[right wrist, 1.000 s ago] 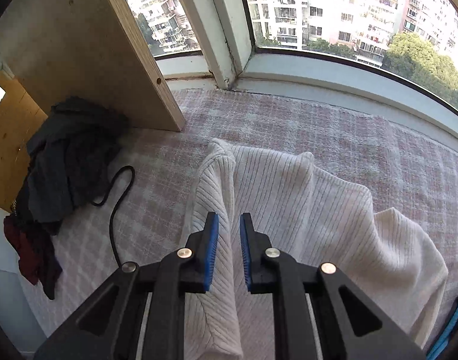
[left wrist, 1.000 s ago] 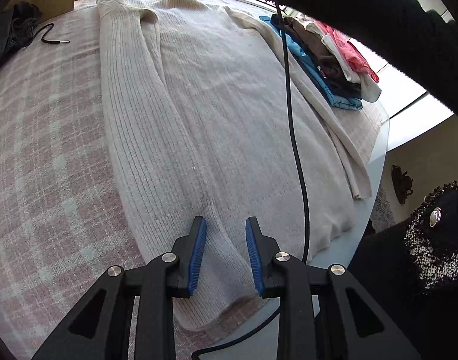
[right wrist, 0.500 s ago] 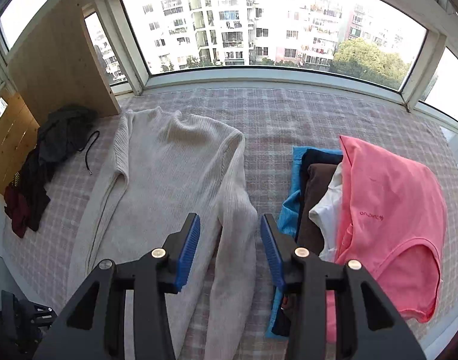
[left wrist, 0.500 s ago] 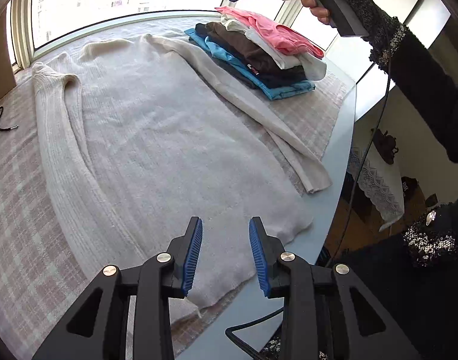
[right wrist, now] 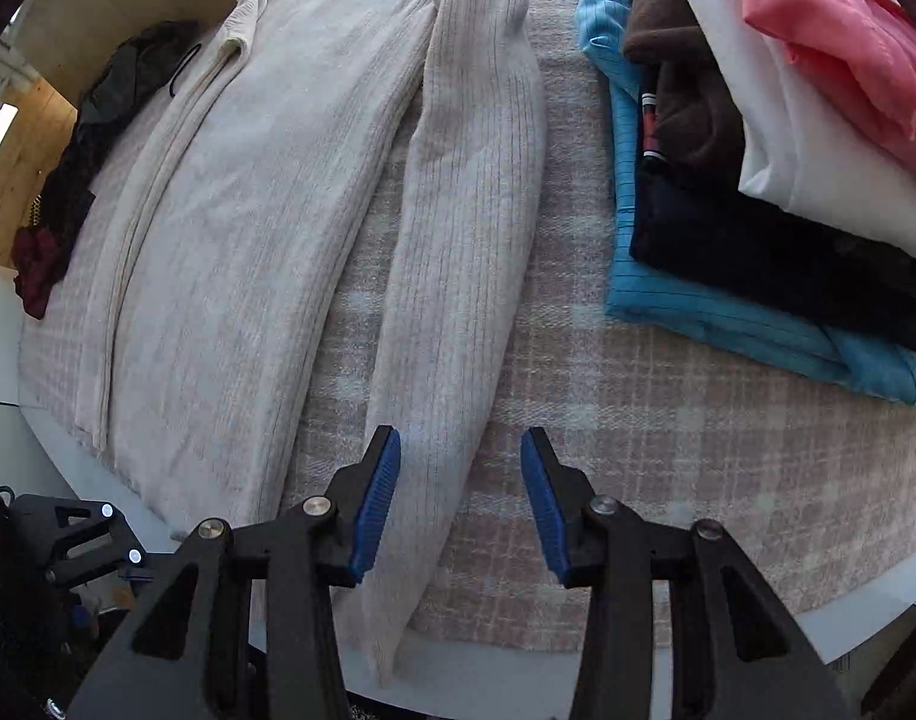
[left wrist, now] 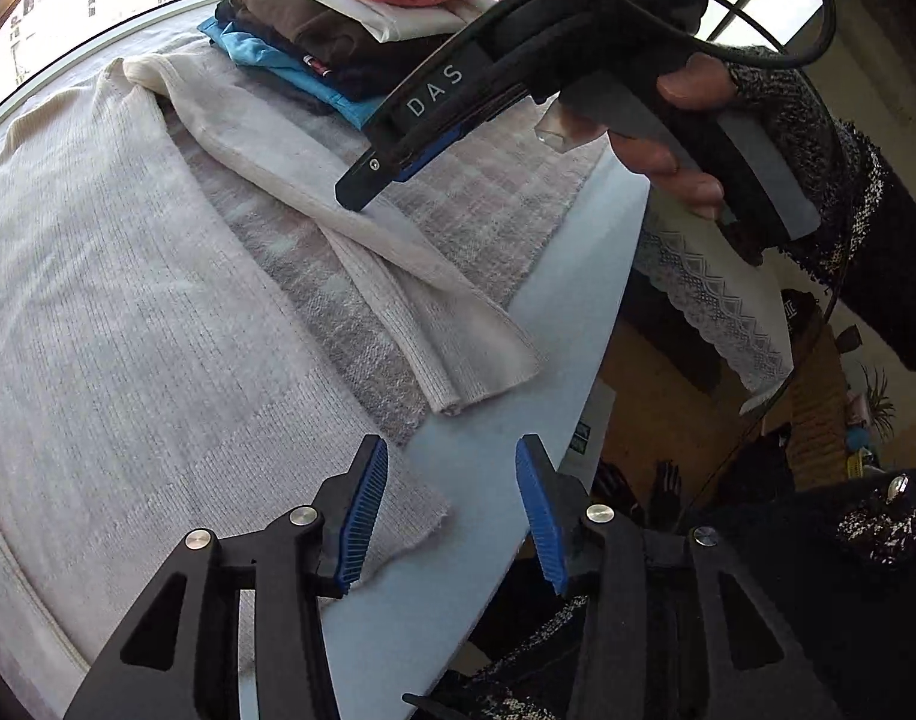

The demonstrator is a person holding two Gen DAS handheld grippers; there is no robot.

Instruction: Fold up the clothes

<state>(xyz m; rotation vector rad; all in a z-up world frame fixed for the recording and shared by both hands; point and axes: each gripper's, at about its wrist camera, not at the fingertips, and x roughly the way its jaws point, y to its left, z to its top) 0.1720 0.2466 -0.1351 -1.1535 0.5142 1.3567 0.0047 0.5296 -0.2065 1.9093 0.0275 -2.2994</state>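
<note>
A cream ribbed sweater (left wrist: 110, 276) lies spread flat on the checked cloth, front up. Its right sleeve (right wrist: 458, 276) runs straight down toward the table's near edge. My right gripper (right wrist: 460, 498) is open and hovers just above that sleeve's lower part, nothing between the fingers. From the left wrist view the right gripper (left wrist: 368, 180) shows side-on over the same sleeve (left wrist: 410, 276), held by a hand. My left gripper (left wrist: 452, 510) is open above the sweater's bottom hem corner (left wrist: 416, 516) and the bare table edge, holding nothing.
A stack of folded clothes (right wrist: 775, 138), blue at the bottom and pink on top, sits right of the sleeve. Dark garments (right wrist: 98, 120) lie heaped at the far left by a wooden panel. The pale table rim (left wrist: 517, 432) drops off to the floor.
My right gripper came down from high over the table to just above the right sleeve. My left gripper shifted toward the hem corner at the table edge. Both jaws have widened.
</note>
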